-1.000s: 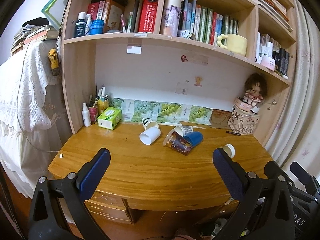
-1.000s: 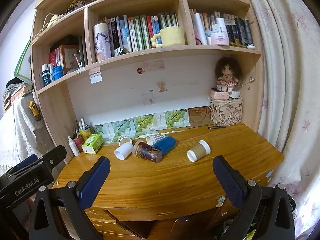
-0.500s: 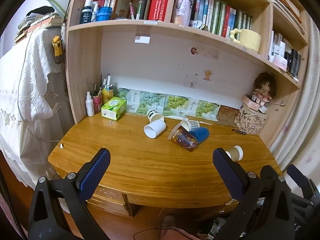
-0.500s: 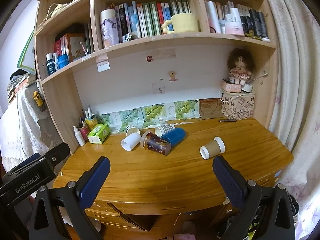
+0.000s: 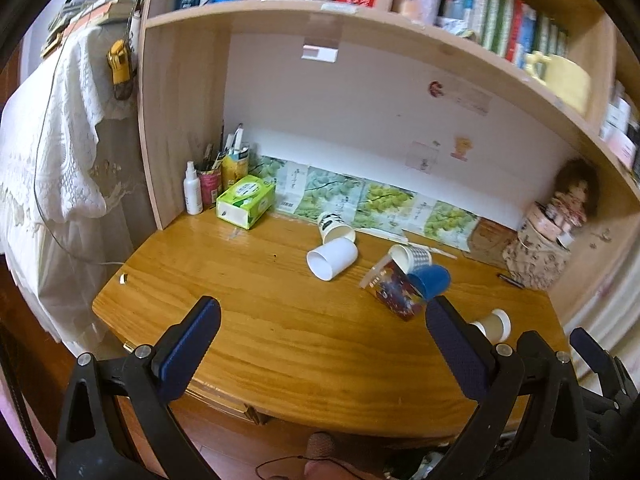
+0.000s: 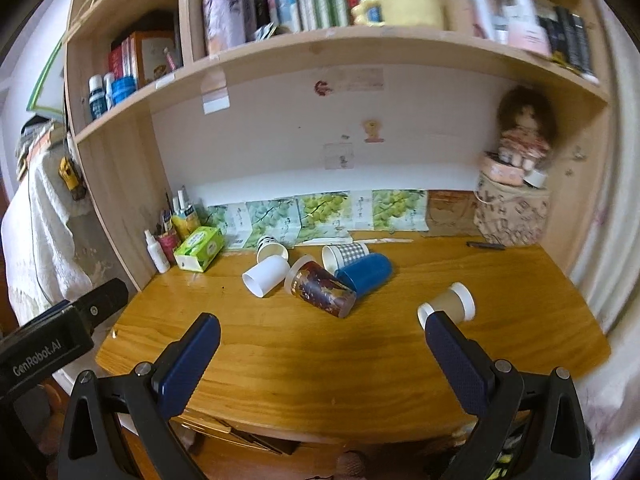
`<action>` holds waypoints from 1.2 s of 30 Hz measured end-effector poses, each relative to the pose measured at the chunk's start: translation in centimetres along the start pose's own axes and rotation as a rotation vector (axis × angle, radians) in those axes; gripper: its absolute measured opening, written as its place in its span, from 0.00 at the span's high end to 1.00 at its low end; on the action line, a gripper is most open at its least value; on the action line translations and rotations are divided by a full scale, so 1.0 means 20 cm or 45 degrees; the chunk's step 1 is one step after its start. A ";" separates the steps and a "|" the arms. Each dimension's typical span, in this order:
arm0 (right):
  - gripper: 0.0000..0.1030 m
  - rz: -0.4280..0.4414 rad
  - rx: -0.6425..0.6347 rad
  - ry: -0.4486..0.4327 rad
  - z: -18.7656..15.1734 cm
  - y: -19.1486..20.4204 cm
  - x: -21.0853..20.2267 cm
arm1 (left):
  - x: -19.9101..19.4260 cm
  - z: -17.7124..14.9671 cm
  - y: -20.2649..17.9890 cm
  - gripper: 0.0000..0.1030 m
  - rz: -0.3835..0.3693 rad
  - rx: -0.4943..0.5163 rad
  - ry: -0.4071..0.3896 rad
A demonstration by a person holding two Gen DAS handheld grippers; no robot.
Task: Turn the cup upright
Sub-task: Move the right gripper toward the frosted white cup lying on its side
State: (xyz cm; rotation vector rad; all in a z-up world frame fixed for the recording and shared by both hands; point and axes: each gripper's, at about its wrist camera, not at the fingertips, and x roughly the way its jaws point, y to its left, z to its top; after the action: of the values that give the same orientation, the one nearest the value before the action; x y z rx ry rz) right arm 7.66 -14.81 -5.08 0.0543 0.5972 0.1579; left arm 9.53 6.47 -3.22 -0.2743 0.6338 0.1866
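Several cups lie on their sides on the wooden desk [image 5: 256, 320]: a white cup [image 5: 332, 258] [image 6: 266, 276], a dark patterned cup [image 5: 394, 290] [image 6: 322, 289], a blue cup [image 5: 430, 280] [image 6: 366, 272], a checked cup [image 5: 410, 256] [image 6: 344, 254], a small printed cup [image 5: 335, 227] [image 6: 271, 247], and a brown cup with a white lid [image 5: 494, 324] [image 6: 450, 305] apart at the right. My left gripper [image 5: 320, 336] and right gripper [image 6: 322, 350] are both open and empty, above the desk's front part.
A green tissue box [image 5: 246, 200] [image 6: 200, 249], a spray bottle [image 5: 193, 189] and a pen holder [image 5: 210, 180] stand at the back left. A doll on a printed box [image 6: 514, 204] sits back right. A shelf [image 6: 352, 52] overhangs the desk.
Both grippers have moved forward and closer to the desk; the cups now look larger and nearer. Nothing on the desk has moved.
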 end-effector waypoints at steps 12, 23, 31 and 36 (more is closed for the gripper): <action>0.00 0.174 -0.258 0.033 0.30 0.07 0.37 | 0.27 0.19 0.00 0.01 0.087 -0.130 0.115; 0.00 0.339 -0.734 -0.055 0.55 0.16 0.64 | 0.47 0.25 0.01 0.01 0.121 -0.249 0.238; 0.00 0.507 -1.218 -0.077 0.57 0.26 0.88 | 0.60 0.25 0.02 0.01 0.176 -0.303 0.296; 0.00 0.632 -1.471 -0.033 0.53 0.31 1.05 | 0.67 0.22 0.01 0.01 0.197 -0.296 0.307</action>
State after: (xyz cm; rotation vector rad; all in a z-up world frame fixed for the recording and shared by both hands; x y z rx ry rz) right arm 29.93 -5.39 -7.44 -0.9193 0.3861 0.9591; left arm 22.55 9.20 -7.87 -0.4766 0.8747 0.3805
